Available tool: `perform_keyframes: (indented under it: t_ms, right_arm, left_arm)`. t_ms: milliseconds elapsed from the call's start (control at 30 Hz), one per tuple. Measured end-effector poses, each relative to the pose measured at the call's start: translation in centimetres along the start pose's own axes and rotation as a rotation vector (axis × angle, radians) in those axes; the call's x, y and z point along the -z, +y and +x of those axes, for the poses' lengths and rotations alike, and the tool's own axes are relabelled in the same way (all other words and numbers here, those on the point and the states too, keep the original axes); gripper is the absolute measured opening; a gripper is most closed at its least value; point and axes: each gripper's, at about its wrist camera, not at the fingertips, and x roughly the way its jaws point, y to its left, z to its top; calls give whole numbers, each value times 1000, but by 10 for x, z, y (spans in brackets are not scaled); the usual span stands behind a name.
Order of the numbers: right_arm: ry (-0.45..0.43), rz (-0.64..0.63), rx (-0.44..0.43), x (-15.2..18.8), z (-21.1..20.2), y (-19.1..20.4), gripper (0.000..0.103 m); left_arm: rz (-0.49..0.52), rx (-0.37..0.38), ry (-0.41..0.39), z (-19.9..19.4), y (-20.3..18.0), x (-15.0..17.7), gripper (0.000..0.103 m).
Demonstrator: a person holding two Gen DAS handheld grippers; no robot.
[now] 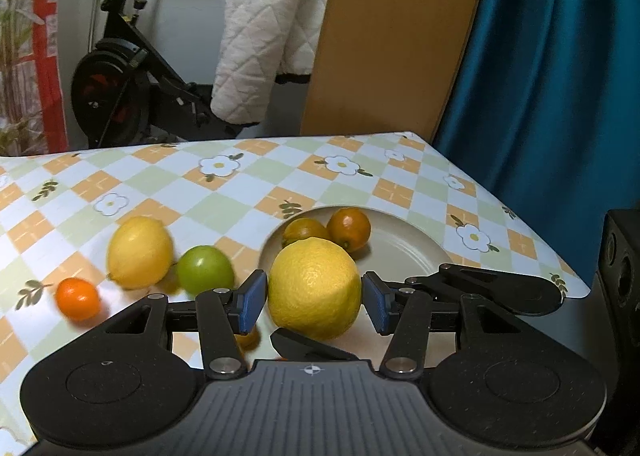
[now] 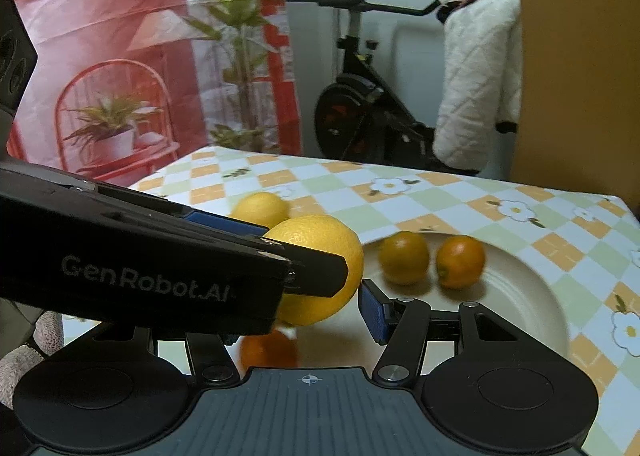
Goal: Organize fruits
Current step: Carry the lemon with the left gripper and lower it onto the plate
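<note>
While left tongs (image 1: 316,296) clamp one lemon (image 1: 314,280), right tongs (image 2: 312,312): hold unclear; second lemon (image 1: 140,250) loose, two oranges (image 1: 349,230) (image 1: 306,232) plated.

Two lemons (image 1: 314,288), one lime (image 1: 205,269), three small oranges (image 1: 349,228), one plate (image 1: 404,252)

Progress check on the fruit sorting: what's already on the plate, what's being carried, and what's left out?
Done: two small oranges sit on the plate. In hand: the left gripper holds a large lemon at the plate's near edge. Left: a second lemon, a green fruit and a small orange still lie on the tablecloth. The right gripper looks empty.
</note>
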Motion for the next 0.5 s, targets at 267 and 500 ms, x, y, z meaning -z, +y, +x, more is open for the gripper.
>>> perform_keyframes:
  t_ms: [267,500]
  right_arm:
    - [28,52,18,6,20,-24,53]
    - [51,81,21,9,34,-35,53]
  left_arm:
    - [11,-3,52,30,-3,-6,55]
    - [8,-10,80,42,0,-8,55]
